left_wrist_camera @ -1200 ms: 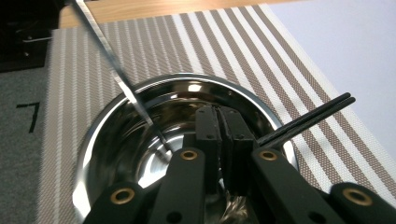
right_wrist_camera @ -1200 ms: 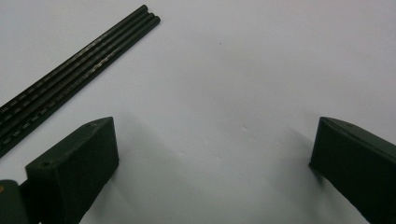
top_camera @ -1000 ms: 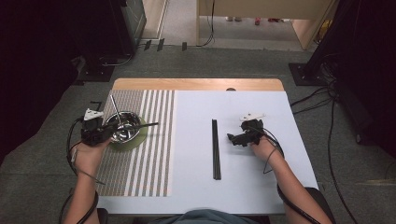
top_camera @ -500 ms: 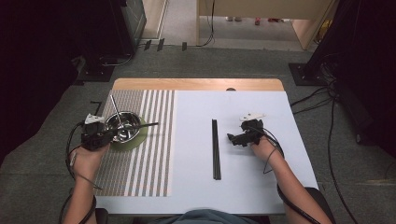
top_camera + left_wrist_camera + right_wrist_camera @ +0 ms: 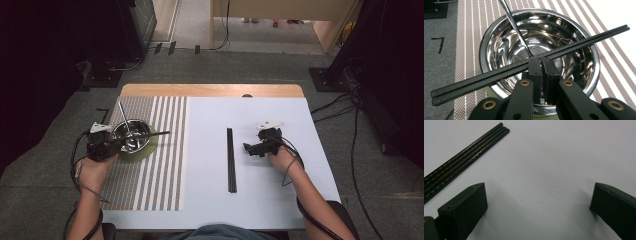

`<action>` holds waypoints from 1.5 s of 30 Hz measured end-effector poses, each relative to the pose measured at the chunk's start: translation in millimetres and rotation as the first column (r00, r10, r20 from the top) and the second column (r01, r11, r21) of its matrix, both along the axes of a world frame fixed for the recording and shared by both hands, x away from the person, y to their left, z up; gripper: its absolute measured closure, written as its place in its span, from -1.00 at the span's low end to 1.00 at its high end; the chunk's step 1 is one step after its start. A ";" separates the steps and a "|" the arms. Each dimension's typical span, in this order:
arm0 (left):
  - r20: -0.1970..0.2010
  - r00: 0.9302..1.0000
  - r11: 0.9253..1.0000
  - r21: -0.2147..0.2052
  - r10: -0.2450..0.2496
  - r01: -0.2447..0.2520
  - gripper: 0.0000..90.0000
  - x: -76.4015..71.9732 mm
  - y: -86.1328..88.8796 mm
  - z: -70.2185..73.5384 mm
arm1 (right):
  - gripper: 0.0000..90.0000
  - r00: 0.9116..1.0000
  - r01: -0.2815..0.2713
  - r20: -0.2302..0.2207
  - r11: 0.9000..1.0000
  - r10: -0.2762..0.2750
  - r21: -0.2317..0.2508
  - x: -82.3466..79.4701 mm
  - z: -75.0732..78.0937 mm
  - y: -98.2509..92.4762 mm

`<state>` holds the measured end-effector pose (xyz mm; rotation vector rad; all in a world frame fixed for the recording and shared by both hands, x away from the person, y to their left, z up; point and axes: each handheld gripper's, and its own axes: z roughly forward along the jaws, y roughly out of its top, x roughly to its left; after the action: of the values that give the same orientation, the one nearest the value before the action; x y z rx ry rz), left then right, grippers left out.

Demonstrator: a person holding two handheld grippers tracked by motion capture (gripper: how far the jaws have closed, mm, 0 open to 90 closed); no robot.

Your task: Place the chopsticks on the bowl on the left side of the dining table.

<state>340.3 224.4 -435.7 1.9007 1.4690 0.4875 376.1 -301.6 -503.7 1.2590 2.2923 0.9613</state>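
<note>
**Tongs pinching chopsticks over the bowl: steady set-down needed**

Left tongs pressed nearly together, pinching a pair of black chopsticks at mid-length, held crosswise above a steel bowl on the striped mat at the table's left. Seen from above at, with the pair pointing right past the rim. Spoon leaning inside the bowl, handle toward the far side. Best lowered level until both ends rest on the rim, kept off the spoon handle, released only once settled, lest one stick roll in. Right tongs spread wide and empty, resting low over the white table, just right of a second chopstick pair lying near-to-far.
</note>
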 end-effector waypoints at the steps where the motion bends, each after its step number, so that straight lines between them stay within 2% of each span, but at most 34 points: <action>1: 0.004 1.000 1.000 -0.007 -0.001 0.001 0.88 -0.3 -0.8 1.1 | -0.99 1.000 0.000 0.000 1.000 0.000 0.000 0.0 0.0 0.0; 4: 0.032 0.999 0.999 -0.047 0.005 -0.003 0.73 -1.5 -3.4 7.5 | -0.99 1.000 0.000 -0.002 1.000 0.000 0.001 -0.1 0.0 0.1; 10: 0.089 0.996 0.998 -0.062 0.023 -0.018 0.20 -1.5 -11.0 15.2 | -0.99 1.000 -0.001 -0.001 1.000 0.001 0.000 0.0 0.0 -0.1; 15: 0.100 0.995 0.994 -0.106 0.015 -0.004 -0.09 2.3 -16.6 13.9 | -0.99 1.000 -0.001 -0.001 1.000 0.001 0.001 0.0 -0.1 0.0; 17: 0.106 0.994 0.994 -0.106 0.013 -0.002 -0.15 3.1 -19.7 13.7 | -0.99 1.000 -0.002 0.000 1.000 0.002 0.001 0.1 -0.1 -0.1; 20: 0.128 0.992 0.994 -0.104 0.004 0.010 -0.22 3.9 -24.9 13.9 | -0.99 1.000 -0.002 -0.001 1.000 0.002 0.001 0.1 -0.1 -0.1; 24: 0.136 0.991 0.995 -0.096 0.009 0.004 -0.29 5.4 -32.9 13.1 | -0.99 1.000 -0.003 -0.001 1.000 0.003 0.001 0.1 -0.1 -0.1; 28: 0.133 0.991 0.997 -0.073 -0.004 0.014 -0.35 6.6 -40.1 11.8 | -0.99 1.000 -0.003 0.000 1.000 0.003 0.001 0.2 -0.1 -0.1; 32: 0.108 0.994 0.996 -0.081 -0.031 0.039 -0.35 8.3 -48.6 11.4 | -0.99 1.000 -0.003 -0.001 1.000 0.003 0.002 0.2 -0.1 -0.2; 37: 0.120 0.991 0.995 -0.075 -0.052 0.062 -0.38 10.6 -61.8 12.2 | -0.99 1.000 -0.003 -0.001 1.000 0.003 0.002 0.2 -0.1 -0.1; 41: 0.106 0.991 0.994 -0.059 -0.086 0.093 -0.40 10.9 -71.7 10.7 | -0.99 1.000 -0.003 -0.001 1.000 0.003 0.002 0.2 -0.1 -0.1; 45: 0.113 0.988 0.992 -0.059 -0.107 0.114 -0.44 10.2 -79.4 11.4 | -0.99 1.000 -0.003 -0.001 1.000 0.003 0.002 0.2 -0.2 -0.1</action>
<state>350.5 145.0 -424.3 1.8622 1.2861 0.4787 376.4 -301.7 -503.9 1.2577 2.2946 0.9645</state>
